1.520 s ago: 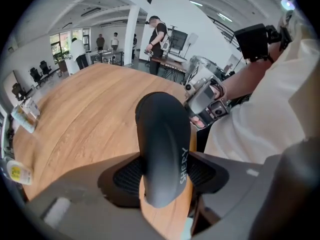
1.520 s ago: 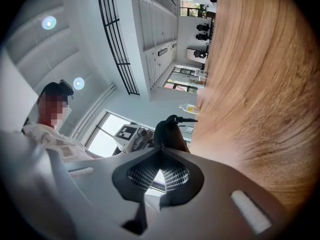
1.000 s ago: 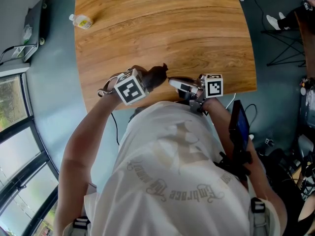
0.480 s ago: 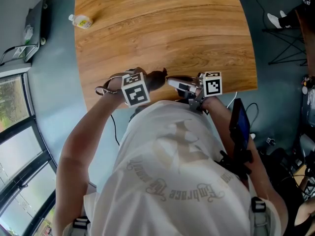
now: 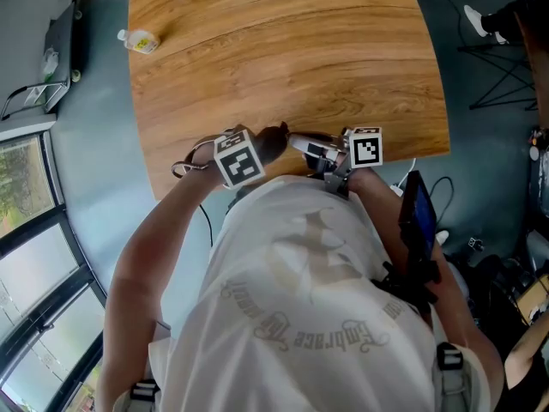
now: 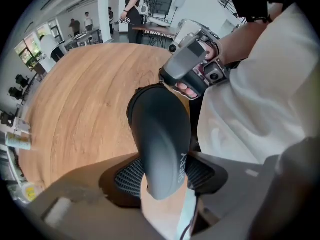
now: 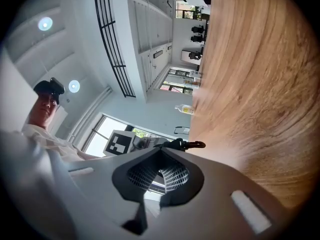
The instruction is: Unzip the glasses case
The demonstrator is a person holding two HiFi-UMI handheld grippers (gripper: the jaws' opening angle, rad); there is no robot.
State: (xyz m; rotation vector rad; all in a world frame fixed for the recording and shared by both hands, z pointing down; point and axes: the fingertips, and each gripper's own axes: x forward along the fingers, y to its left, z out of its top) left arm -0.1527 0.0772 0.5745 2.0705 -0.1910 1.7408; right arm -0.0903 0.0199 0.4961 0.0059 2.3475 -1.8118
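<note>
The dark glasses case (image 6: pixel 160 134) stands on end between the pads of my left gripper (image 6: pixel 162 173), which press on both its sides. In the head view the case (image 5: pixel 271 139) sits at the table's near edge, with the left gripper (image 5: pixel 250 149) on its left end. My right gripper (image 5: pixel 300 142) meets the case's other end from the right. Its tips (image 7: pixel 161 154) are closed together there, and the zip pull is hidden behind them. A black clip (image 7: pixel 189 145) sticks out just past the tips. The right gripper (image 6: pixel 181 86) touches the case's far end.
The round wooden table (image 5: pixel 283 50) spreads out ahead, and its near edge runs right under both grippers against the person's shirt. A small bottle (image 5: pixel 141 39) lies at the far left edge. Cables and a dark tablet (image 5: pixel 418 217) are on the floor at the right.
My left gripper and the case have shifted slightly right and lower, toward the table's near edge. The right gripper has kept its place.
</note>
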